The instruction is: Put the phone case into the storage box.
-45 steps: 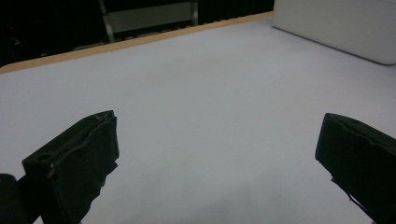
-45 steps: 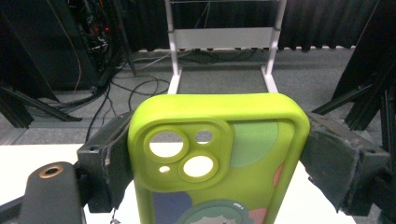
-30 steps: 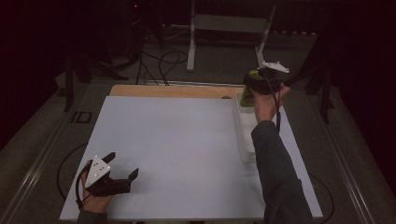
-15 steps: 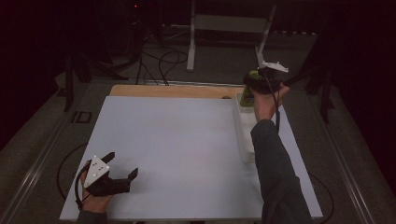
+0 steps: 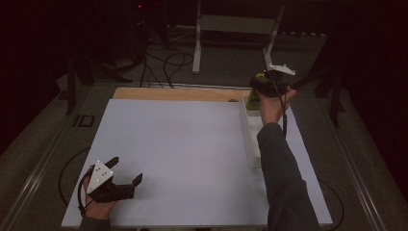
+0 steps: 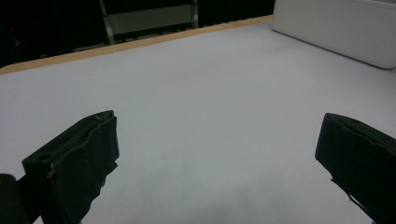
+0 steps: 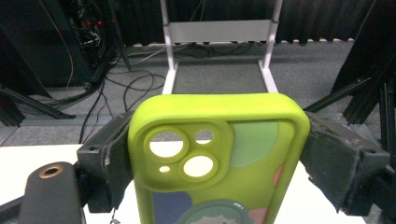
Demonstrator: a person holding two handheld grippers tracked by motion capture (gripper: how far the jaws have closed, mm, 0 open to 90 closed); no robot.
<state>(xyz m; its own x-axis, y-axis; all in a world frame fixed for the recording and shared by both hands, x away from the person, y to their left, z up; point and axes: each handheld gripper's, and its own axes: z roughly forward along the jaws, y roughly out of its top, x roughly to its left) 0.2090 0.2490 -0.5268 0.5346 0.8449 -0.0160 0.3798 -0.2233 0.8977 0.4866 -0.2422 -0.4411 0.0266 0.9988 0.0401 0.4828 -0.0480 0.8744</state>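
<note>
A lime-green phone case (image 7: 219, 158) is pinched by its two long sides between the jaws of the right gripper (image 7: 219, 154), with the camera cut-outs uppermost. The case is held upright above the far right corner of the surface (image 5: 183, 144), just over the far end of a long white bin (image 5: 252, 139) that lies along the right edge. A grip across the width leaves the lower end of the case free, which would suit lowering it into the bin or lifting it clear; which of the two is meant cannot be told. The bin's contents cannot be made out from the high view, since the arm (image 5: 284, 178) lies over much of it. The left gripper (image 5: 126, 176) is rested at the near left corner, its jaws spread wide with nothing between them, apparently kept out of the way.
</note>
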